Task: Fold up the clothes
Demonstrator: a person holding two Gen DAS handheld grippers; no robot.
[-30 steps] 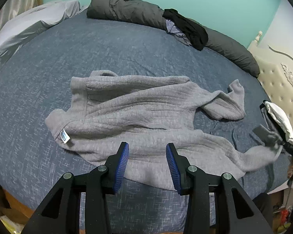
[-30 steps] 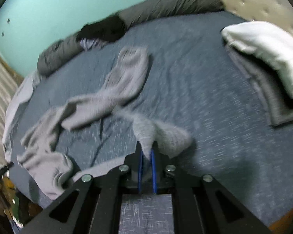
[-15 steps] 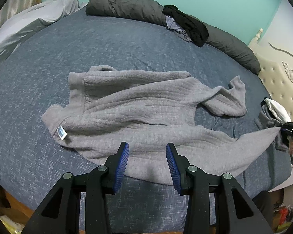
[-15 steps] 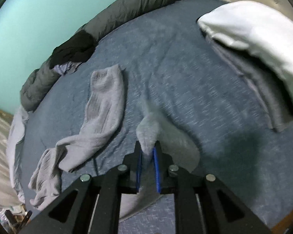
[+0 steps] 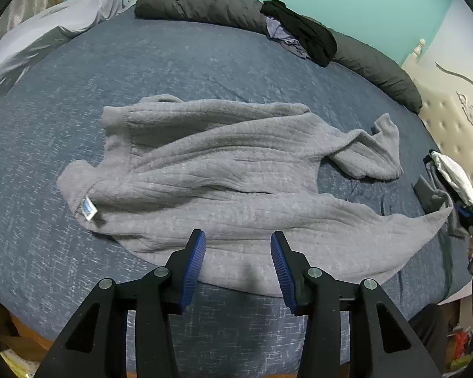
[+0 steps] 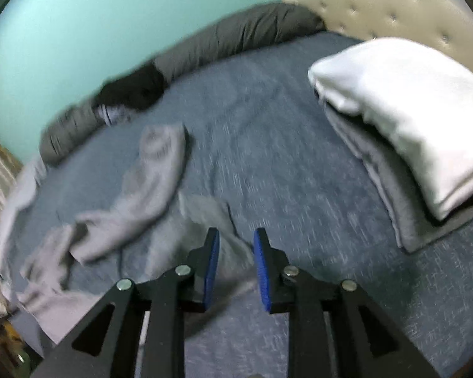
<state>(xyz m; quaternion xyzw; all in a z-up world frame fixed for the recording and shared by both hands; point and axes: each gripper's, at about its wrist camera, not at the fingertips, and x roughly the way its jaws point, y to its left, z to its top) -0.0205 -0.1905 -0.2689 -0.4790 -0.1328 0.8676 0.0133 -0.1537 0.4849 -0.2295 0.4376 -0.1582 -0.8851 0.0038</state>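
Observation:
A grey knitted sweater point(image 5: 230, 170) lies spread across the blue bed point(image 5: 142, 72), with a white-blue label near its left end. My left gripper point(image 5: 238, 252) hovers open over the sweater's near edge, nothing between its blue pads. In the right wrist view, which is blurred, my right gripper point(image 6: 236, 252) is open. The near sleeve's end point(image 6: 205, 214) lies on the bed just ahead of its left finger. The other sleeve point(image 6: 160, 157) lies farther back. In the left wrist view the right gripper point(image 5: 468, 212) shows at the sleeve's tip, held by a hand.
A folded white and grey stack point(image 6: 403, 119) sits by the tufted headboard point(image 6: 378, 3). A dark grey rolled duvet point(image 5: 205, 0) with a black garment point(image 5: 302, 36) on it lines the far side. A pale sheet point(image 5: 47, 31) is at far left. The bed's edge runs below my left gripper.
My right gripper pulled the near sleeve out to the right, then opened and let it go onto the bed. The left gripper stayed open over the sweater's near edge.

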